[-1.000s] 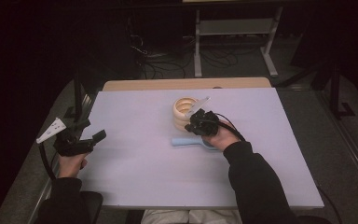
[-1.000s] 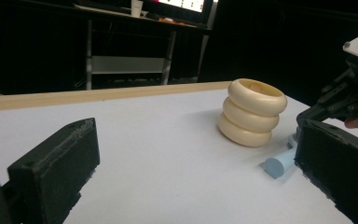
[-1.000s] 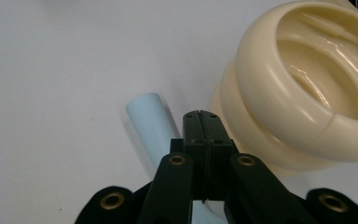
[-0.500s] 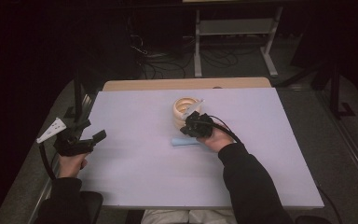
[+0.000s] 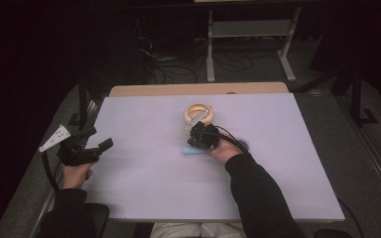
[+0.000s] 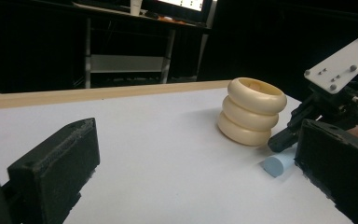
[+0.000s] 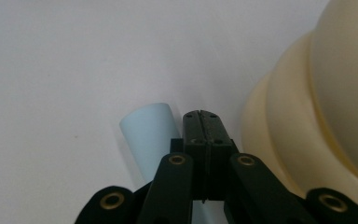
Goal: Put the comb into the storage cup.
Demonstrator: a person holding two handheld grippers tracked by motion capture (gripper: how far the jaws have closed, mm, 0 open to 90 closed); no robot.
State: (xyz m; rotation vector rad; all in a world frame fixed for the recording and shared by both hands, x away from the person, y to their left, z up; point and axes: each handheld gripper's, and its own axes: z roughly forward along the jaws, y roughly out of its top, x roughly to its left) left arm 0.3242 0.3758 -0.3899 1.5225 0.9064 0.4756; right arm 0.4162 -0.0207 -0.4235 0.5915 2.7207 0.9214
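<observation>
Right gripper view has your right gripper [image 7: 200, 116] pressed together on nothing; the pale blue cylinder [image 7: 150, 135] lies flat on the table [image 5: 144, 188] just beside it, near the cream ringed holder [image 5: 199, 115]; pickup remains; left gripper [image 5: 100, 139] waits spread.

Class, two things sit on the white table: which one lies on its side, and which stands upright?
The pale blue cylinder lies on its side beside the shut right gripper. The cream ribbed holder, three stacked rings, stands upright.

The right claw [image 7: 200, 116] covers the near end of the pale blue cylinder [image 7: 151, 135] (the cream ringed holder [image 7: 317, 116] is cropped at the right edge).
</observation>
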